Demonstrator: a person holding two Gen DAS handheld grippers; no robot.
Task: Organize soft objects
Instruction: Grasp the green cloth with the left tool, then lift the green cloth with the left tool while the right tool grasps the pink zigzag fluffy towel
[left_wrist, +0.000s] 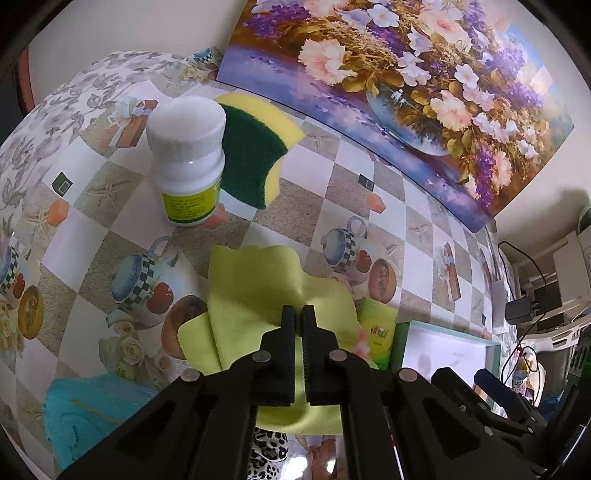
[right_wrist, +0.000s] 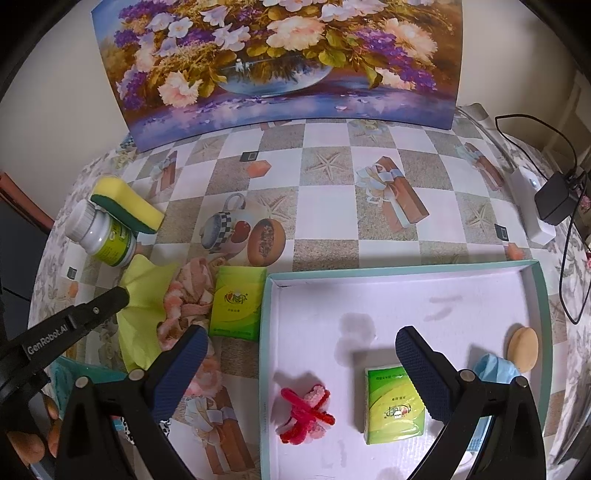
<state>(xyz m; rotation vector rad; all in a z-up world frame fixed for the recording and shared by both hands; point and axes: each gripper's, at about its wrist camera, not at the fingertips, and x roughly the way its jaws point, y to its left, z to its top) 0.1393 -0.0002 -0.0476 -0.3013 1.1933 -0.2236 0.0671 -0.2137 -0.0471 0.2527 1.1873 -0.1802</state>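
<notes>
Cloth of thin yellow-green fabric is pinched between the pressed-together fingers of the left gripper, near the middle of the sheet, so that folds gather toward the jaws and the loose edges trail onto the checked tablecloth. It is judged to be very light and limp; it should drape and swing when lifted, and a grip on a bunched fold is judged safer than one on a single edge, which could slip out. The right gripper is held spread wide, empty, over the near left edge of the shallow box, where a tissue pack, red and pink fuzzy wire and a round puff already lie. Beside the box, a second tissue pack and a pink knitted piece lie touching the cloth. Further back, a sponge leans against a white bottle.
</notes>
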